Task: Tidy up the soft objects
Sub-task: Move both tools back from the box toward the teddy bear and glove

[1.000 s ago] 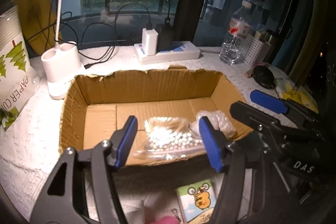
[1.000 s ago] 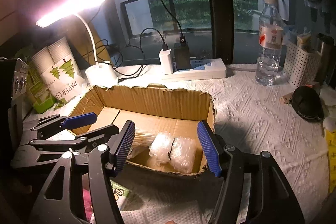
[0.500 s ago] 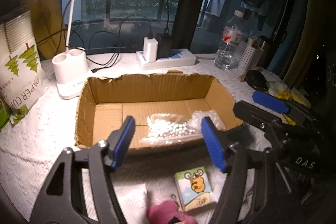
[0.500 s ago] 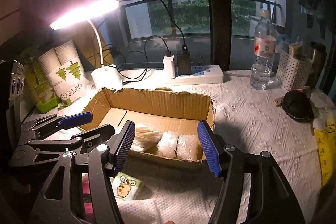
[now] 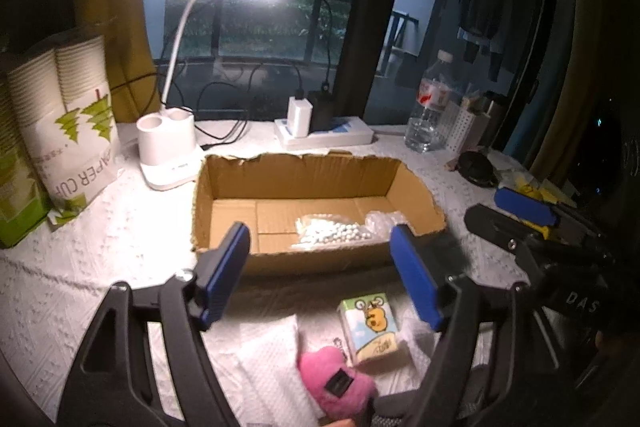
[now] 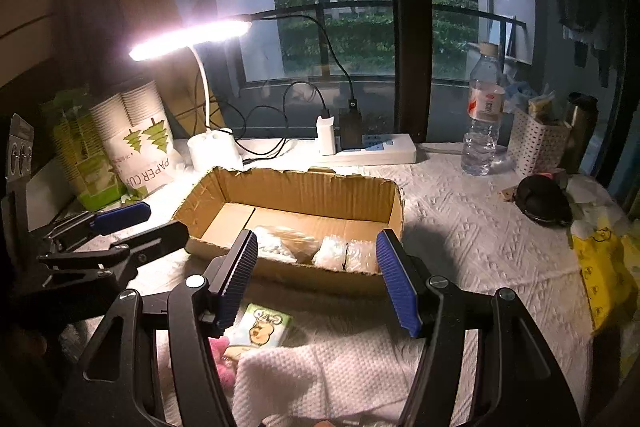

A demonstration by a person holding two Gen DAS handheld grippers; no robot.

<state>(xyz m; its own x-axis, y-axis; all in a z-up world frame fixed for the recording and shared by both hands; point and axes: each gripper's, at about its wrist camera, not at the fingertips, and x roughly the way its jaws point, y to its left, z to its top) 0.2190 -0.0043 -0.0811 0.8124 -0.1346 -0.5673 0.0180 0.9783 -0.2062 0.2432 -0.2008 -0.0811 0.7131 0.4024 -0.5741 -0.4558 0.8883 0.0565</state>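
Note:
An open cardboard box (image 5: 304, 171) (image 6: 304, 189) stands on the white-covered table. Inside lie a clear bag of cotton swabs (image 5: 332, 233) (image 6: 276, 245) and two bubble-wrap bundles (image 6: 346, 253). In front of the box lie a tissue pack with a cartoon print (image 5: 374, 327) (image 6: 260, 331), a pink plush toy (image 5: 332, 379) and a folded white towel (image 6: 320, 375) (image 5: 264, 359). My left gripper (image 5: 320, 275) is open and empty above the tissue pack. My right gripper (image 6: 316, 279) is open and empty above the towel.
A lit white desk lamp (image 5: 168, 155) and a sleeve of paper cups (image 5: 76, 131) stand left of the box. A power strip (image 5: 324, 135), a water bottle (image 6: 482, 123), a white basket (image 6: 540, 147) and a black round object (image 6: 544, 201) stand behind and to the right.
Both grippers have pulled back and risen from the box. The tissue pack, plush toy and towel have come into view below them. Both stay open.

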